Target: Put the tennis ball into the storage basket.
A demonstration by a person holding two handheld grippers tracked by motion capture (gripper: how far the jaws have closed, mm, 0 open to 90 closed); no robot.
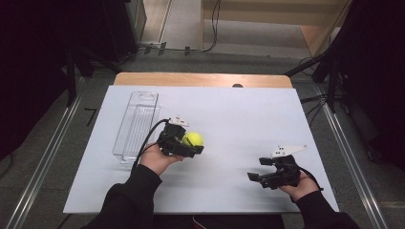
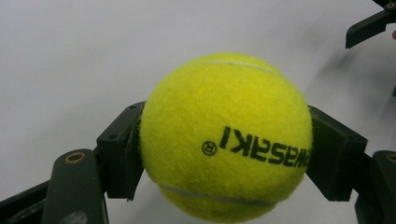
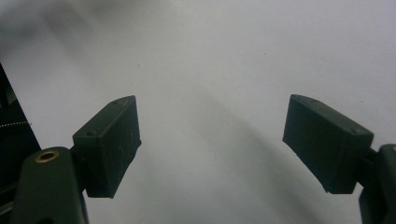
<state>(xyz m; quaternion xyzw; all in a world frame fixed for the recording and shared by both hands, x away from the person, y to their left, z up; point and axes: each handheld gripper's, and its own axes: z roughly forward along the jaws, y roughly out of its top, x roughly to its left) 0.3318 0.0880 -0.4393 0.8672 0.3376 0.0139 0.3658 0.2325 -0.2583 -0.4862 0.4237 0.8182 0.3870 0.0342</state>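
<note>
Yellow tennis ball (image 2: pixel 226 137) sits clamped in left claw (image 1: pixel 195 145); right claw (image 3: pixel 210 149) gapes, holding nothing.

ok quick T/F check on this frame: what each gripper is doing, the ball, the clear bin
1. The left gripper is shut on the tennis ball. True.
2. The right gripper holds a second ball. False: its jaws stand open with nothing between them.
3. The tennis ball lies inside the clear bin. False: it is in the left gripper, to the right of the bin.
4. The clear bin sits on the white table sheet, left of both grippers in the high view. True.
5. The ball is orange. False: it is yellow-green with black print.
</note>
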